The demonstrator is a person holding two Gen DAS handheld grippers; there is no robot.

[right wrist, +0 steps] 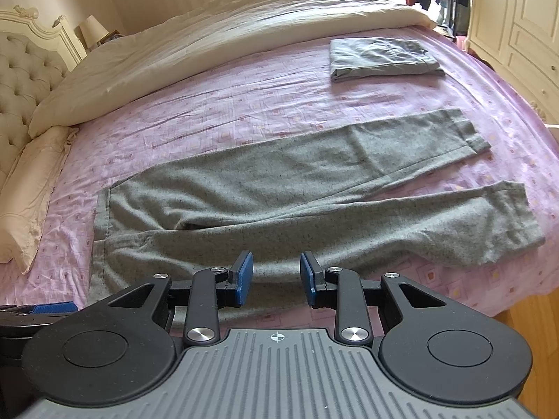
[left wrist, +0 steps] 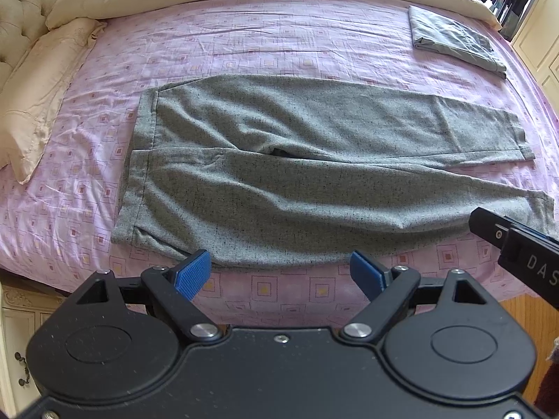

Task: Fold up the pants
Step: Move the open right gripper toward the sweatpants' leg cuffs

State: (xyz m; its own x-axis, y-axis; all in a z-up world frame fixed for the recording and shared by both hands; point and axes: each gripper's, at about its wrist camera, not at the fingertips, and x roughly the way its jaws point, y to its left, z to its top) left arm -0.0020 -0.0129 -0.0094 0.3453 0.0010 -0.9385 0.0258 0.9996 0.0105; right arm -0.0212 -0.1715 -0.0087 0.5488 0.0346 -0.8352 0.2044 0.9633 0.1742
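Observation:
Grey speckled pants (left wrist: 297, 160) lie spread flat on the pink patterned bed sheet (left wrist: 244, 42), waistband to the left, both legs running right; they also show in the right wrist view (right wrist: 297, 188). My left gripper (left wrist: 279, 272) is open and empty, just short of the near edge of the near leg. My right gripper (right wrist: 276, 276) is open and empty, over the near edge of the near leg. The right gripper's black body (left wrist: 517, 244) shows at the right of the left wrist view, by the near leg's cuff.
A folded grey garment (left wrist: 454, 40) lies at the far right of the bed, also in the right wrist view (right wrist: 380, 57). A cream duvet (right wrist: 209, 35) is bunched along the far side. A pillow (left wrist: 38, 94) and tufted headboard (right wrist: 24, 70) are left. Wardrobes (right wrist: 517, 28) stand right.

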